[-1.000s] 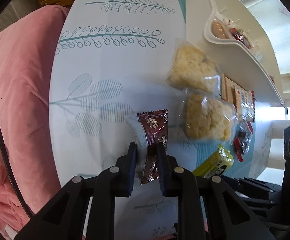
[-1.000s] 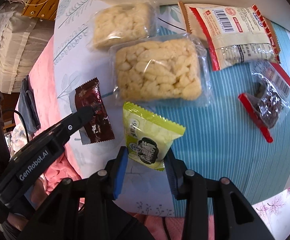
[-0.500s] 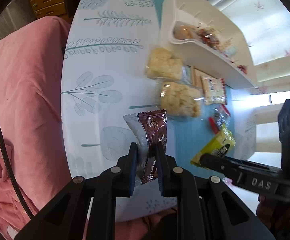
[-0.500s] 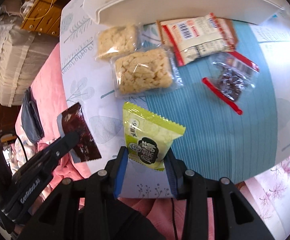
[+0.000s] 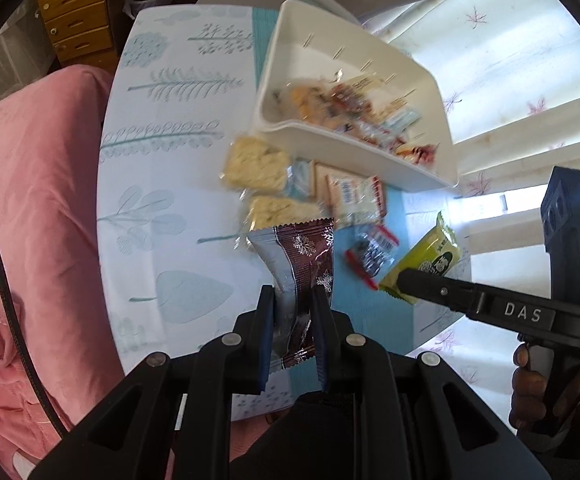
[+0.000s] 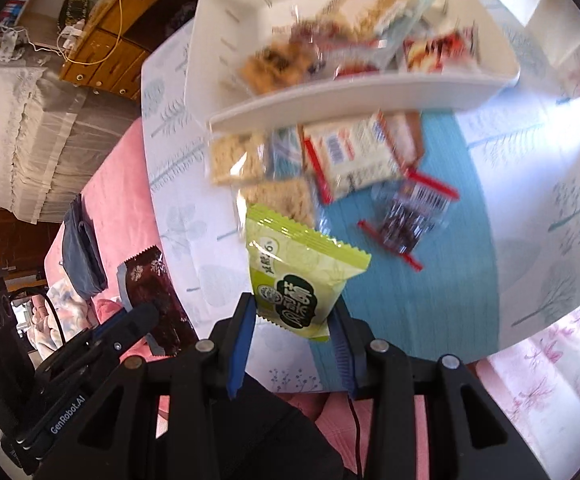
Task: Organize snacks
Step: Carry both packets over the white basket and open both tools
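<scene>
left gripper (image 5: 293,312) clamps the brown snack packet (image 5: 304,264) and right gripper (image 6: 295,328) the green snack packet (image 6: 298,280) by their lower ends above the surface (image 5: 178,184); both appear light, crinkly, slippery.

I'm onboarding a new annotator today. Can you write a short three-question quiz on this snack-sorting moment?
1. True or false: the left gripper is empty.
2. Multiple choice: what does the right gripper hold? A) a clear bag of dark snacks B) a green packet C) a rice-crisp square
3. Short answer: where do snacks already lie gathered?

Key
1. False. It is shut on the brown packet with snowflake print.
2. B. The green packet sits between its fingers, lifted off the table.
3. In the white bin, at the far side of the table; two rice-crisp squares and other packs lie beside it.
</scene>
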`<state>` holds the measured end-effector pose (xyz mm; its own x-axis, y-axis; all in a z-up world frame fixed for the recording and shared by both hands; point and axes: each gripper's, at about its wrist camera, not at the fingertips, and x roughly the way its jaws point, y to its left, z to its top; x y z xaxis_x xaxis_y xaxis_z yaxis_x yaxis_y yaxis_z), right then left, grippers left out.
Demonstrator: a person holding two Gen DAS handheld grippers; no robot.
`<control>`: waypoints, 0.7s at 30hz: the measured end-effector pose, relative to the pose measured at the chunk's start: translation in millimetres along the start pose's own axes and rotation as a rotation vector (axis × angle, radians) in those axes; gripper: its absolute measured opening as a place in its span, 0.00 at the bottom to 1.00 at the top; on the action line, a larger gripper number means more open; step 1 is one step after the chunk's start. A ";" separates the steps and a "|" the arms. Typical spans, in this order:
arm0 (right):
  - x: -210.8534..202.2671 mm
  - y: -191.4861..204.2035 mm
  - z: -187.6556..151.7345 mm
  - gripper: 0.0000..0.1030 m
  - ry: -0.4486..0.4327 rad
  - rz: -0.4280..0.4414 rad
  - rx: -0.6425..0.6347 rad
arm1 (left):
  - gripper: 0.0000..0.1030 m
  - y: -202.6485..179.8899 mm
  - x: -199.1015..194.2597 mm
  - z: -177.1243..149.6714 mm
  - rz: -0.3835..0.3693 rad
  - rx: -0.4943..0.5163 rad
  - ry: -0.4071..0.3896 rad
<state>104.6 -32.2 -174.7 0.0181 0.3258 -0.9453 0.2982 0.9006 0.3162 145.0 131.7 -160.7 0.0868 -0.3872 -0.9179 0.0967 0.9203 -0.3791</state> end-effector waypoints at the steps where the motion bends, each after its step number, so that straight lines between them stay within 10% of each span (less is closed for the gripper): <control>1: -4.3 -0.1 3.3 0.36 -0.007 0.000 -0.007 | 0.15 -3.8 -2.1 2.4 -0.003 -0.002 -0.010; 21: -33.0 -51.2 115.9 0.36 -0.075 0.105 -0.127 | 0.15 -69.5 -4.1 96.9 0.097 -0.092 -0.124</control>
<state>199.3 -122.4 -169.0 0.1156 0.4019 -0.9084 0.1684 0.8933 0.4167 234.0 63.9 -119.2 0.2137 -0.2952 -0.9312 -0.0084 0.9527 -0.3039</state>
